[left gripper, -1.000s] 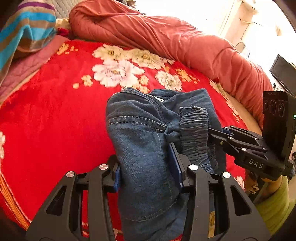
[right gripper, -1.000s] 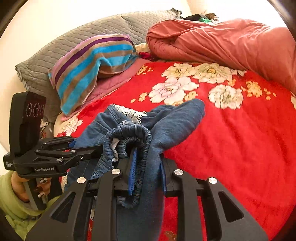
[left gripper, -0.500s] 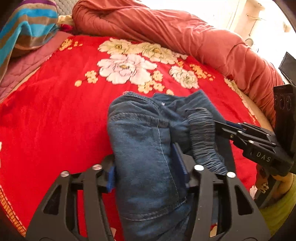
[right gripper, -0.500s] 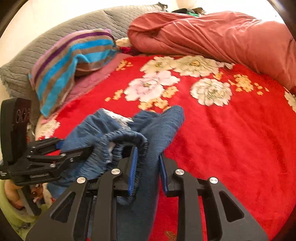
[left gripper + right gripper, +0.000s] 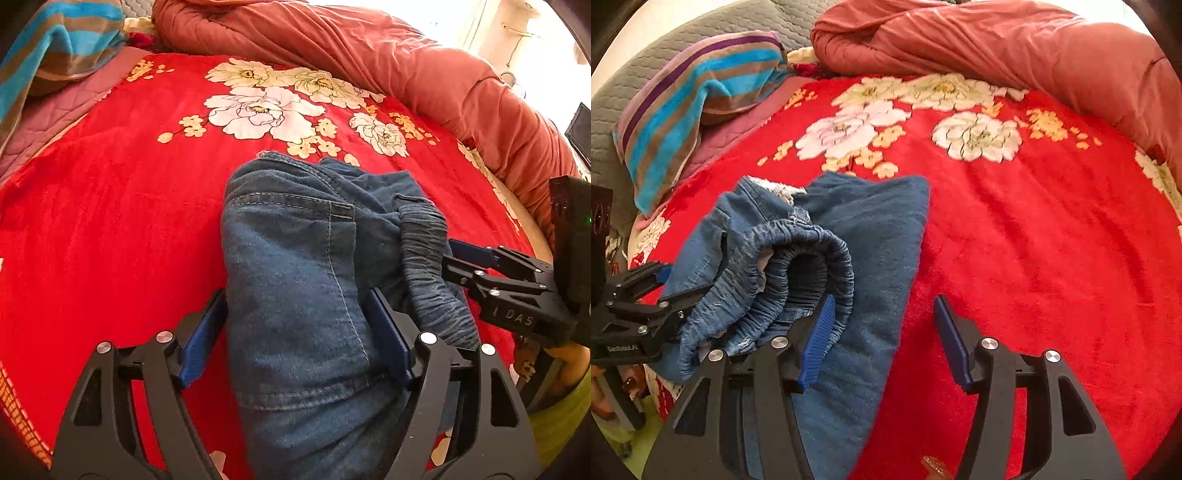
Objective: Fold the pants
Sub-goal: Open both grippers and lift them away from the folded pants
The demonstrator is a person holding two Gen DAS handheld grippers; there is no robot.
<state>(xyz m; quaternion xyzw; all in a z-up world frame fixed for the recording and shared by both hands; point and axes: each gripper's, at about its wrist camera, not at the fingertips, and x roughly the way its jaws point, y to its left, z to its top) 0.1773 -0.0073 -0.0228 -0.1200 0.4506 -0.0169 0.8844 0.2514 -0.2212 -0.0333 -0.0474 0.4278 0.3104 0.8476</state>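
Denim pants (image 5: 295, 288) btwn both grippers, left (image 5: 295, 328) & right (image 5: 882, 332), jaws just opened.

Bed: covered by a red blanket (image 5: 1052, 229) with a white and yellow flower print. A rolled salmon quilt (image 5: 1015, 48) lies along the far edge. A striped pillow (image 5: 690, 99) (blue, brown, purple) rests against a grey quilted pillow (image 5: 635, 81). Wall: pale. Strong daylight enters at the upper right of the left view.
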